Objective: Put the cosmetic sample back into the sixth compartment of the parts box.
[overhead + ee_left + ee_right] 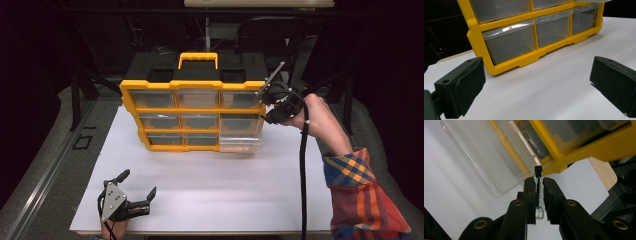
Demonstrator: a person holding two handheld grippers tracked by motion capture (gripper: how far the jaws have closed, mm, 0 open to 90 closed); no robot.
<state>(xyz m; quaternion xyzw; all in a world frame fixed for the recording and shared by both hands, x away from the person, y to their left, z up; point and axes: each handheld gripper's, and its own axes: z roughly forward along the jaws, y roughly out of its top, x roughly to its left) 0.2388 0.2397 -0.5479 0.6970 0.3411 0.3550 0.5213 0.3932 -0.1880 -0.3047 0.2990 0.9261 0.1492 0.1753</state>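
A yellow and black drawer organizer (150,107) with clear drawers stands upright at the back of the white table (210,195). Its lower right drawer (240,141) is pulled out a little. My right gripper (270,111) is held at the organizer's right side, beside that drawer. In the right gripper view, the right gripper (539,182) is shut on a small clear vial with a black cap (538,170), whose cap pokes out just beneath the clear drawer (486,157). My left gripper (139,183) rests open near the table's front left corner with nothing between its jaws.
In the left gripper view, the left gripper (537,76) faces the organizer's yellow frame (529,58) across bare white table. A dark chair (270,30) and stands sit behind the organizer. The table's right edge runs under the person's plaid sleeve (360,195).
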